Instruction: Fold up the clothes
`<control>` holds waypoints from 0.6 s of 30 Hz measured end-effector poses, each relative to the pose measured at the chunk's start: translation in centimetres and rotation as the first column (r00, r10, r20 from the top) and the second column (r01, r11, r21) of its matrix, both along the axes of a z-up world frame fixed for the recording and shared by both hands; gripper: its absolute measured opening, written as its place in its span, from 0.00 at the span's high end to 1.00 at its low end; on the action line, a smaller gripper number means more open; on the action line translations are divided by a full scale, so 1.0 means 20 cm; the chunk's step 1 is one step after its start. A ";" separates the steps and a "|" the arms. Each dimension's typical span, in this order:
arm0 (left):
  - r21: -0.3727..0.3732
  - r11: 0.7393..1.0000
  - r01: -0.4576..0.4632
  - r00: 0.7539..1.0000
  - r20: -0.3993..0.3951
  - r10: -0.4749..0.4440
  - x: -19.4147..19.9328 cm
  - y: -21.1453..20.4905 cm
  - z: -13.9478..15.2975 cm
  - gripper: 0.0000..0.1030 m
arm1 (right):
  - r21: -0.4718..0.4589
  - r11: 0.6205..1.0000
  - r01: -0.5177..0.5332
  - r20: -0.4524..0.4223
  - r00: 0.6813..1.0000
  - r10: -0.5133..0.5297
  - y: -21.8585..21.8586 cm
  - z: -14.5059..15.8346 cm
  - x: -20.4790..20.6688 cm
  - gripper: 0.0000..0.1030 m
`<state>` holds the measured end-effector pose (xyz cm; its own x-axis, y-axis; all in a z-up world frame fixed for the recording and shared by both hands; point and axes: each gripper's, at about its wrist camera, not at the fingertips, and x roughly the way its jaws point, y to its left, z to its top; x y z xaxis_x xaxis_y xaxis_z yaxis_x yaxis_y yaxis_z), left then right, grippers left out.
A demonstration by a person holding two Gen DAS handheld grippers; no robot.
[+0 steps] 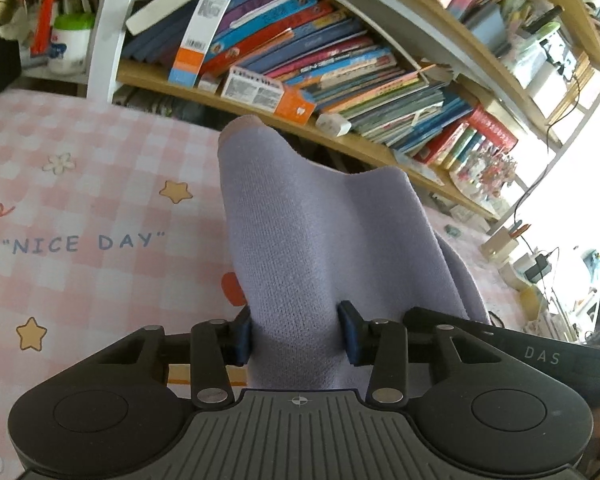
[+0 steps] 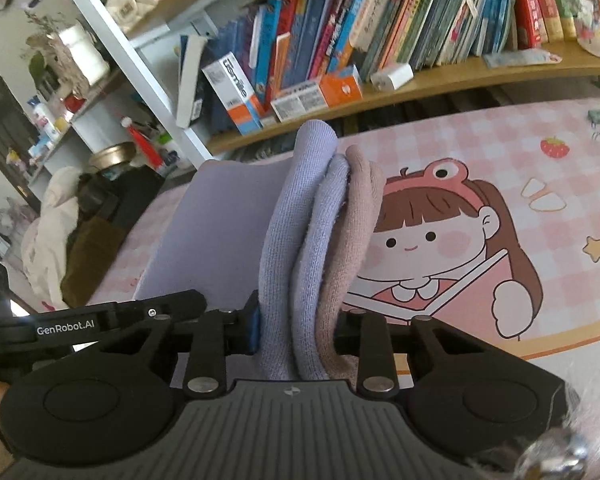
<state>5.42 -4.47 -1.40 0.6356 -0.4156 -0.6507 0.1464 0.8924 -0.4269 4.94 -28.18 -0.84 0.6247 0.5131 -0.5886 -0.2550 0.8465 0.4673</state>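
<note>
Gripping the lilac knit garment, the left gripper is clamped on a single thick fold. The right gripper pinches several bunched layers. The garment hangs above the pink checked table, near its back edge below the bookshelf.

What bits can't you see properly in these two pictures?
- Left wrist view: the lilac knit garment covers the tabletop behind it; its lower end disappears under the left gripper.
- Right wrist view: bunched folds between the right gripper fingers hide the garment's shape.
- Both views: book titles too small and blurred.
</note>
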 end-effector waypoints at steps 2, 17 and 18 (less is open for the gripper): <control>0.004 1.000 -0.003 1.000 0.002 0.003 -0.02 -0.02 0.01 0.60 | 0.006 1.000 0.001 0.006 1.000 -0.001 -0.01 0.02 -0.03 0.74; 0.028 0.998 -0.048 0.999 0.007 0.048 -0.20 -0.19 0.09 0.60 | 0.026 0.999 -0.039 0.025 0.999 0.038 -0.19 0.04 -0.16 0.73; 0.031 0.998 -0.052 0.999 0.009 0.052 -0.21 -0.20 0.10 0.60 | 0.023 0.999 -0.045 0.031 0.999 0.045 -0.20 0.04 -0.17 0.73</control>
<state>1.28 -8.56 0.53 0.6612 -0.3610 -0.6577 0.1027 0.9119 -0.3973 1.58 -32.21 0.04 0.6181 0.5543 -0.5574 -0.3068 0.8229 0.4782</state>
